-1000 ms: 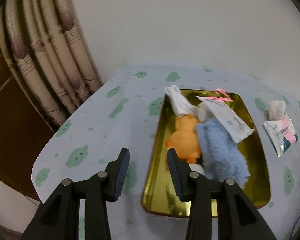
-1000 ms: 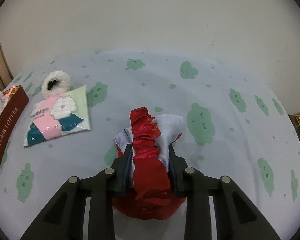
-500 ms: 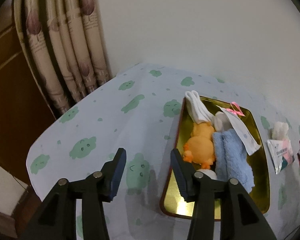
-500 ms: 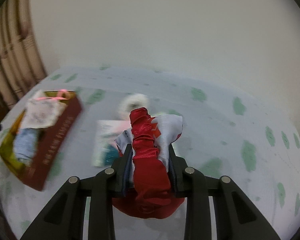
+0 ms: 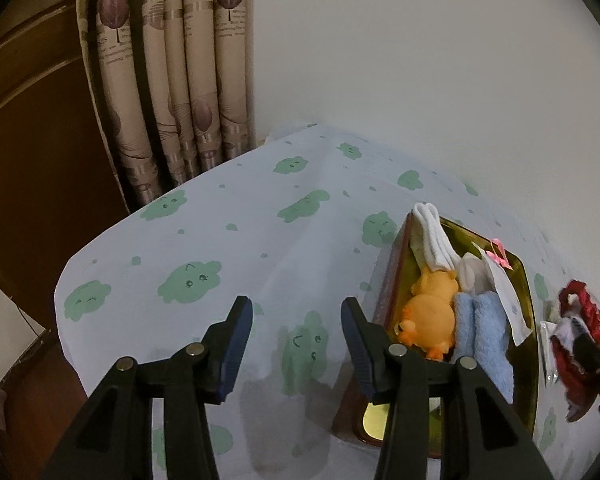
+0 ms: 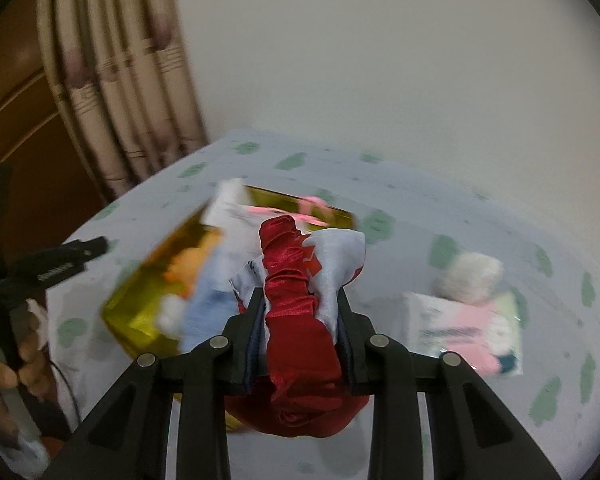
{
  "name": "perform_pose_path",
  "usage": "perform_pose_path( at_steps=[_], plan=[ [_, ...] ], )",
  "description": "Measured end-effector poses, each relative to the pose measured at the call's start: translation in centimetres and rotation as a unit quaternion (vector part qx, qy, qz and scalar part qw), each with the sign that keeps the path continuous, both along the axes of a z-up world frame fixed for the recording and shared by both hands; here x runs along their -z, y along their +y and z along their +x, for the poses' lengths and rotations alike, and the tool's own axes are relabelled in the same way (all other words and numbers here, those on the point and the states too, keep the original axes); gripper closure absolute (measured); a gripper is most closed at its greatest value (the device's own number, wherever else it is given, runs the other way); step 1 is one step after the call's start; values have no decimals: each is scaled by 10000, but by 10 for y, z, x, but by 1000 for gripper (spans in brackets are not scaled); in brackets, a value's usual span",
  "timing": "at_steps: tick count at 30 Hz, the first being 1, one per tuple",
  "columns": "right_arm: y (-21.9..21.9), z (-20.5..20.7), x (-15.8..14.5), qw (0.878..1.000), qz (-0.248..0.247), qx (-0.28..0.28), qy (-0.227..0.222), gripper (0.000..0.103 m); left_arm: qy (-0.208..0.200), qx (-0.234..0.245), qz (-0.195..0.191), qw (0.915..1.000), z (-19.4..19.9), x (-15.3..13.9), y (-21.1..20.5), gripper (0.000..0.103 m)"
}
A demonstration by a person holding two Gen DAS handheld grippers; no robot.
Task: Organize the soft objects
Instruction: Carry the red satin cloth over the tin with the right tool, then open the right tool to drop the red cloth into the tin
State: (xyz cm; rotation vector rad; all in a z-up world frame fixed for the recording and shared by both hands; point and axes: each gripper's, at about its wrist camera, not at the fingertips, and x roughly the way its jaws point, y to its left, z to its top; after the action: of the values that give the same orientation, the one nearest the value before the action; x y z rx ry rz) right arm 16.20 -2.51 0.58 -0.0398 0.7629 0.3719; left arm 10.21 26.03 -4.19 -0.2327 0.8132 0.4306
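Since a second ago your right gripper (image 6: 300, 312) has carried the red-and-white satin bundle (image 6: 296, 300) off the bare cloth on the right and swung it left; it now hangs just short of the gold tray (image 5: 526, 280). Your left gripper (image 5: 296, 344) has pulled back left of the tray, jaws apart, holding nothing, over the green-print tablecloth (image 5: 220, 248).

Progress, my read: mostly loaded. Already in the tray are the white socks (image 5: 432, 232), orange plush (image 5: 430, 312), blue towel (image 5: 480, 336) and a white tagged packet (image 5: 504, 296). Bundle is clamped between the right jaws, not yet in. On the cloth right of the tray and apart from it lie a fluffy white piece (image 6: 470, 276) and a pink-and-teal packet (image 6: 468, 328). So roughly three items to go, if that packet counts as soft.

View differences:
- Left wrist: sharp look at tray contents and its near-left rim; shows the bundle (image 5: 576, 328) at the far right edge, beside the tray, not over it.
- Right wrist: motion-blurred, but the only view of the two leftover items, and of your hand (image 6: 4, 356) on the left tool.
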Motion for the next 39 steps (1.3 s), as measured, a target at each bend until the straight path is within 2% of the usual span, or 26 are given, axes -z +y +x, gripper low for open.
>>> perform_pose_path(
  at_steps=[5, 8, 18, 22, 25, 29, 31, 39],
  plan=[
    [42, 3, 2, 9993, 22, -376, 11, 75, 13, -91, -1, 10000, 0, 1, 4, 56],
    [56, 5, 7, 9986, 19, -516, 70, 75, -11, -169, -133, 9998, -2, 1, 10, 56],
    [96, 20, 24, 9963, 47, -828, 212, 75, -50, -328, -237, 9992, -3, 1, 18, 56],
    [107, 24, 39, 9951, -3, -906, 391, 71, -69, -354, -272, 9990, -3, 1, 21, 56],
    [106, 25, 47, 9947, 76, -904, 491, 62, -66, -351, -284, 9990, -4, 1, 21, 56],
    [100, 21, 41, 9952, 122, -887, 397, 53, -69, -346, -277, 9990, -5, 1, 20, 56],
    [93, 17, 35, 9958, 163, -836, 329, 41, -64, -332, -256, 9991, -4, 1, 19, 56],
    [45, 2, 6, 9985, 316, -449, -5, 37, -75, -306, -204, 9993, -4, 0, 17, 56]
  ],
)
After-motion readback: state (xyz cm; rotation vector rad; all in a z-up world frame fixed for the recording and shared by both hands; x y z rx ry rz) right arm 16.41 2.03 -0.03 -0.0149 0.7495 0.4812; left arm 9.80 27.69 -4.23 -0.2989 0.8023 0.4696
